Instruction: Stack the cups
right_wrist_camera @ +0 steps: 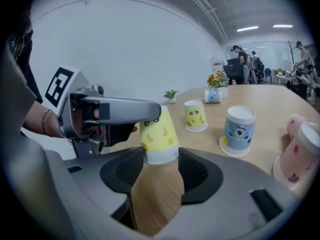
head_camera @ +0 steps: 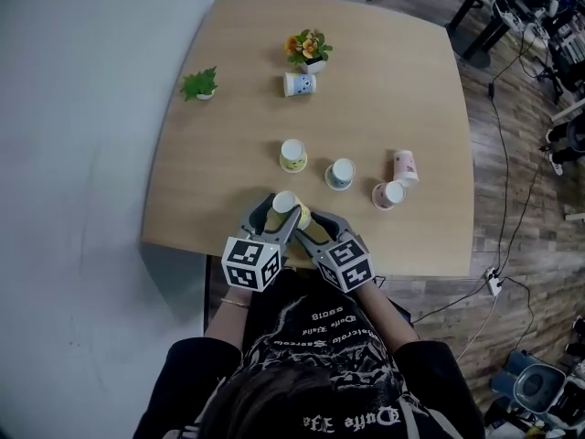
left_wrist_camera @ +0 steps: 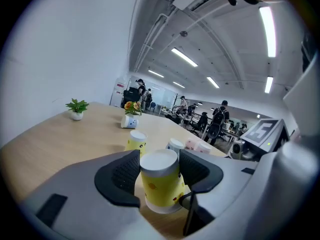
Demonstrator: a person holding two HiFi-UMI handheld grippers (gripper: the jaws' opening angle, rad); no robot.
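Six cups and two potted plants sit on the surface (head_camera: 210,199). At the far left is a green plant (head_camera: 199,84). At the near edge, the left hand-held gripper (head_camera: 279,210) pinches a yellow cup (left_wrist_camera: 161,184), base up. The right hand-held gripper (right_wrist_camera: 160,176) is spread, and that cup's rim sits at its tips. Further back are a second yellow cup (head_camera: 292,155), then a white cup (head_camera: 299,84) on its side by a flower pot (head_camera: 309,48). Rightward are one blue cup (head_camera: 341,174) and two pink cups (head_camera: 388,194) close together.
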